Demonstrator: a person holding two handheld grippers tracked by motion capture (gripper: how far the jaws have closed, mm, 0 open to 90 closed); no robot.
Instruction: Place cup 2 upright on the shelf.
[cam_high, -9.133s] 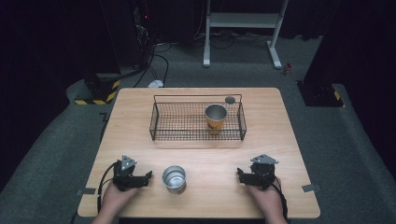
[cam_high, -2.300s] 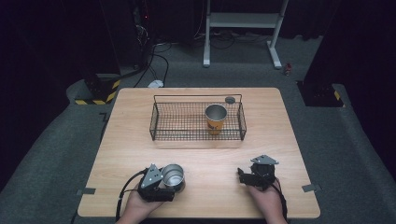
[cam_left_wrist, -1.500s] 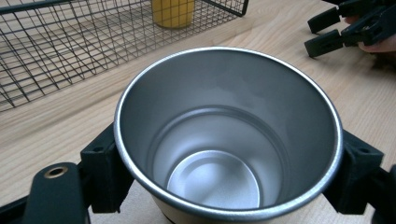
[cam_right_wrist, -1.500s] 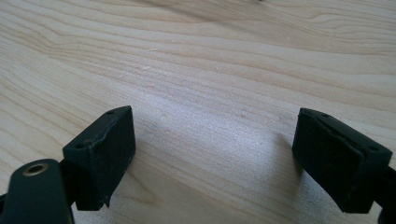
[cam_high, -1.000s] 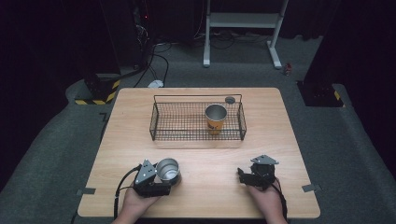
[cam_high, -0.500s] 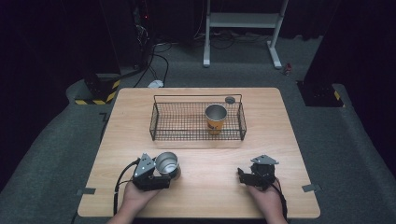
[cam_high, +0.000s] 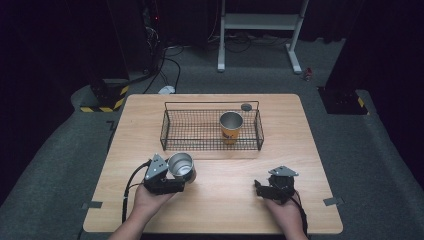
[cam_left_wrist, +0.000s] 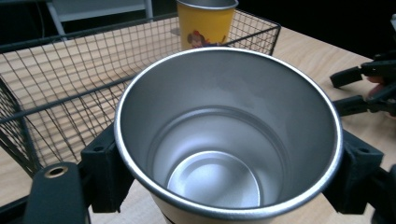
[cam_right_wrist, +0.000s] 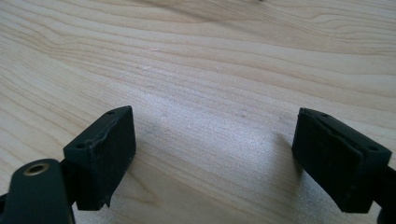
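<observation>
Floor: grey carpet (cam_high: 60, 165) under and around everything | Furniture: light wooden table (cam_high: 320, 150) in the centre; white metal stand (cam_high: 260, 22) behind it | Left: black equipment base with yellow-black hazard stripes (cam_high: 102, 97); cables (cam_high: 170, 65) trailing across the carpet | Light: table lit, surroundings very dark

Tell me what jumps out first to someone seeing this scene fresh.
First, the shiny steel cup, clamped between the jaws of the left gripper near the front left of the wooden table. Behind it stands a black wire basket at the table's middle, with a yellow cup upright in its right end. The right gripper rests at the front right, jaws open over bare wood.
</observation>
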